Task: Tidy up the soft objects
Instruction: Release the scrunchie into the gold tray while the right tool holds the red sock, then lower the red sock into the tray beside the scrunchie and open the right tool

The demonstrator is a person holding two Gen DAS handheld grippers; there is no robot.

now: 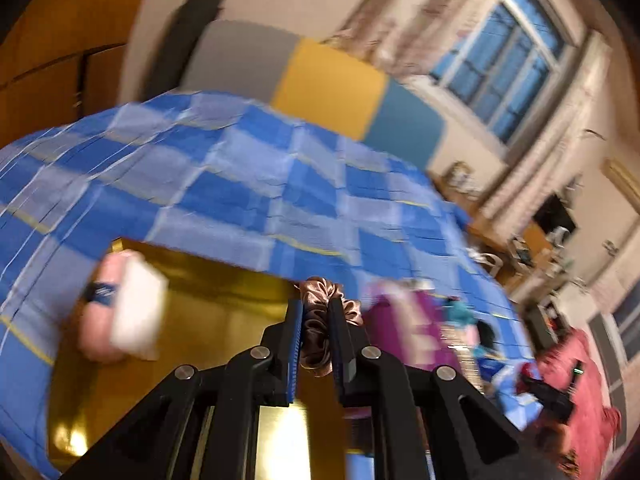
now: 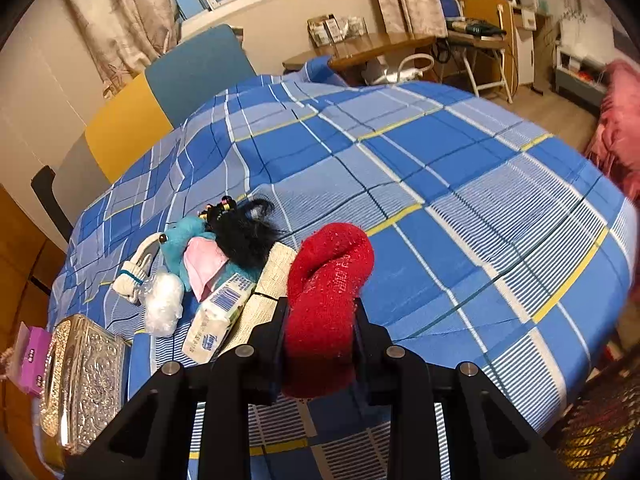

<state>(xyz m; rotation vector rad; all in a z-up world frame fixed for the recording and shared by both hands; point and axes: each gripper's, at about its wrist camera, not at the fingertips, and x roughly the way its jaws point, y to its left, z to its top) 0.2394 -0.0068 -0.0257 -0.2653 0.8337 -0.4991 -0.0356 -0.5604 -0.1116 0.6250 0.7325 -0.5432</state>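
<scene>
My left gripper [image 1: 314, 308] is shut on a brown satin scrunchie [image 1: 320, 320] and holds it above a shiny gold box [image 1: 224, 304]. A pink roll with a dark band [image 1: 98, 308] and a white pack [image 1: 138, 312] lie at the box's left side. My right gripper [image 2: 320, 308] is shut on a rolled red sock [image 2: 326, 280], held above the blue checked bedspread [image 2: 440, 184]. To its left lie a tissue pack [image 2: 218, 316], a beige cloth [image 2: 268, 284], a teal plush [image 2: 188, 244], black hair [image 2: 244, 228], a white sock [image 2: 134, 272] and a cotton bag [image 2: 162, 304].
An ornate silver box [image 2: 80, 376] and a purple box [image 2: 34, 354] sit at the bed's left edge. A colour-block headboard [image 2: 152, 108] stands behind the bed. A desk and chair [image 2: 472, 44] stand by the window. A pink fluffy item [image 2: 620, 128] is at the right.
</scene>
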